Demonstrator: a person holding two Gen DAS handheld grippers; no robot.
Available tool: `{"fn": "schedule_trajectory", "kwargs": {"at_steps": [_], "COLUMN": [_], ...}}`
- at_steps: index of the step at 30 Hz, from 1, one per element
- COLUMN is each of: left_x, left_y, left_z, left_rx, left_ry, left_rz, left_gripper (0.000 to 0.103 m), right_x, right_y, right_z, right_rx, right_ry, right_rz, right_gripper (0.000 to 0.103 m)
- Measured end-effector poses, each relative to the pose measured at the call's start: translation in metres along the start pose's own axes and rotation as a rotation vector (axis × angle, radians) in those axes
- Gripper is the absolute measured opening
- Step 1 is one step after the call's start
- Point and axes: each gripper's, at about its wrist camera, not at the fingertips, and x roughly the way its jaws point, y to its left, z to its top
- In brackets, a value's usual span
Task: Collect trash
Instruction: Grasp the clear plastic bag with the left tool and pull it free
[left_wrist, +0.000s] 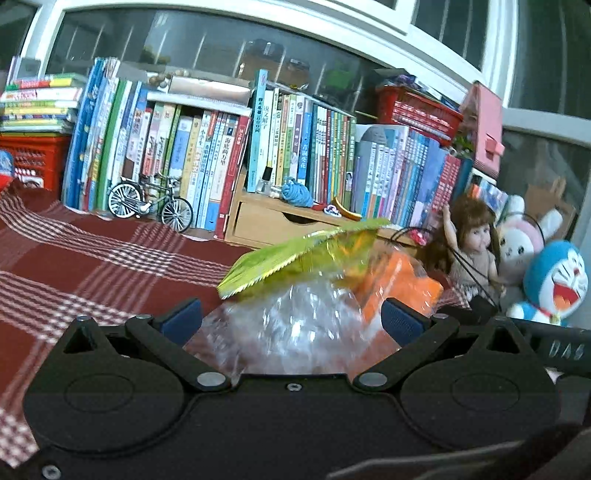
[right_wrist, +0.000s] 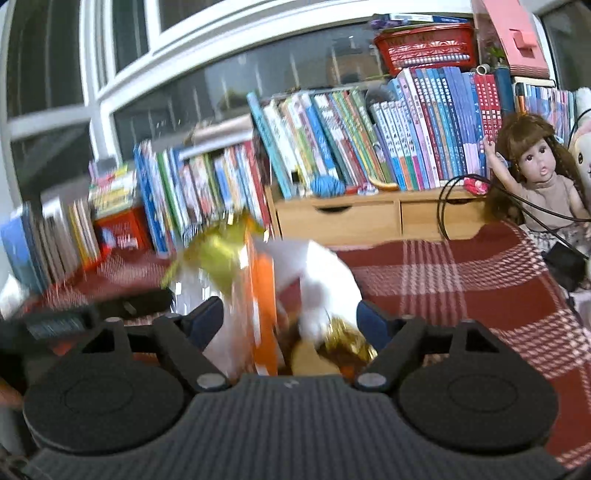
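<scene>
A loose bundle of trash lies on the red plaid cloth (left_wrist: 74, 258): a clear plastic bag (left_wrist: 295, 325), a green-yellow foil wrapper (left_wrist: 295, 254) and an orange packet (left_wrist: 402, 288). My left gripper (left_wrist: 291, 321) is open, its blue pads (left_wrist: 183, 317) wide apart with the plastic bag between them. My right gripper (right_wrist: 290, 317) is shut on the same bundle, with the orange packet (right_wrist: 264, 306), white paper (right_wrist: 325, 280) and gold foil (right_wrist: 347, 343) pressed between its pads (right_wrist: 369, 317). Each gripper's black body shows at the edge of the other's view.
Rows of upright books (left_wrist: 207, 155) and a wooden drawer unit (right_wrist: 369, 218) line the back under the window. A model bicycle (left_wrist: 151, 203), a doll (right_wrist: 543, 177) with black cables, plush toys (left_wrist: 554, 280) and red baskets (left_wrist: 417, 107) stand around the cloth.
</scene>
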Motion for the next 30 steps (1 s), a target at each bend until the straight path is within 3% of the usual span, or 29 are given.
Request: {"fn": "schedule_trajectory", "kwargs": {"at_steps": [4,7,8,9,10,12,14,22,30], "left_x": [0.032,0.044,0.046,0.043,0.042,0.036,0.023,-0.018,-0.065], "left_y": [0.003,0.004,0.004,0.004,0.004,0.005,0.004,0.000,-0.002], "left_z": [0.001,-0.003,-0.004,-0.006,-0.007,-0.007,-0.006,-0.005,-0.009], "left_rx": [-0.034,-0.041,-0.043,-0.041,-0.044,-0.056,-0.036,0.010,0.073], "left_ry": [0.024,0.051,0.047,0.044,0.047,0.053,0.047,0.028,0.017], "left_rz": [0.011,-0.038,-0.046,-0.051,-0.064,-0.096,-0.131,-0.156,-0.182], "left_gripper": [0.103,0.098,0.085,0.066,0.055,0.031,0.020,0.017,0.016], "right_x": [0.018,0.035,0.042,0.048,0.054,0.058,0.053,0.015,-0.014], "right_y": [-0.008,-0.009,-0.008,-0.006,-0.005,-0.003,0.000,0.010,0.020], "right_z": [0.018,0.027,0.028,0.028,0.028,0.026,0.025,0.027,0.020], "right_rx": [0.106,0.159,0.157,0.154,0.155,0.168,0.165,0.094,0.013], "right_ry": [-0.005,0.024,0.044,0.065,0.087,0.097,0.084,0.024,0.027], "right_rz": [0.018,0.047,0.052,0.052,0.052,0.059,0.071,0.109,0.105], "right_gripper": [0.069,0.059,0.055,0.043,0.031,0.026,0.022,0.018,0.019]}}
